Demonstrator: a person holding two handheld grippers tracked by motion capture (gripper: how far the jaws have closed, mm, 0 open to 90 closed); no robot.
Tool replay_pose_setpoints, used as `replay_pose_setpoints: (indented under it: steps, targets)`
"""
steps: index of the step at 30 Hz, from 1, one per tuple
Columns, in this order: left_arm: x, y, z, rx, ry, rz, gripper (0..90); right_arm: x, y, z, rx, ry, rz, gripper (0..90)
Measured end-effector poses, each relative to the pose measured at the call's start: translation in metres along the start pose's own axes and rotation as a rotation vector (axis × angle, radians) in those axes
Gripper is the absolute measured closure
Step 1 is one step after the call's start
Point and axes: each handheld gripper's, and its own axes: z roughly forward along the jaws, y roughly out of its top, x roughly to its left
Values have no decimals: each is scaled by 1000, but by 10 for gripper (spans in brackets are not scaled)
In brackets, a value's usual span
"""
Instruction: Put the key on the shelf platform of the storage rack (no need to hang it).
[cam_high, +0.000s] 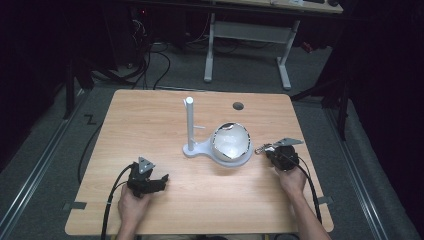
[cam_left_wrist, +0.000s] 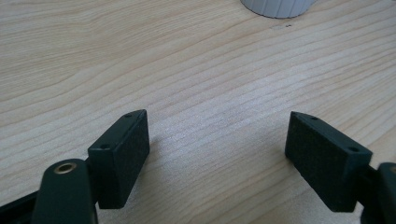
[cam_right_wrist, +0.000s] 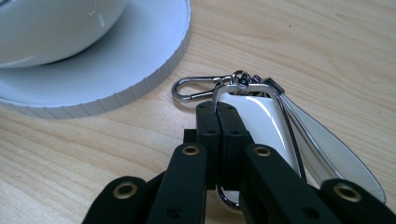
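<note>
A white stand with an upright pole (cam_high: 190, 122) and a round ribbed base (cam_high: 199, 149) sits mid-table, with a glossy white bowl (cam_high: 231, 141) resting on that base. Just right of it, my right gripper (cam_high: 268, 150) is shut on a metal wire loop (cam_right_wrist: 217, 95). The loop carries a silver snap clasp (cam_right_wrist: 189, 87), a white spoon-shaped piece (cam_right_wrist: 261, 121) and a shiny metal one (cam_right_wrist: 327, 154), all lying low over the wood. The bowl (cam_right_wrist: 51, 28) and base (cam_right_wrist: 121, 65) lie close ahead of the clasp. My left gripper (cam_high: 159, 180) rests at the front left, open, with nothing between its pads (cam_left_wrist: 123, 154).
The stand's ribbed base edge (cam_left_wrist: 278, 7) shows far ahead of the left gripper. A round cable hole (cam_high: 238, 106) lies near the table's far edge. A white-legged desk (cam_high: 250, 32) and cables stand on the floor beyond.
</note>
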Motion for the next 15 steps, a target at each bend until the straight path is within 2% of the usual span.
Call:
replay_pose_setpoints:
  steps: [5, 15]
  targets:
    - [0, 0, 0, -1, -2, -2, 224, -2, 1, -7, -7, -2, -6, 899]
    - [0, 0, 0, -1, -2, -2, 224, -6, 3, -23, -56, 5, 6, 899]
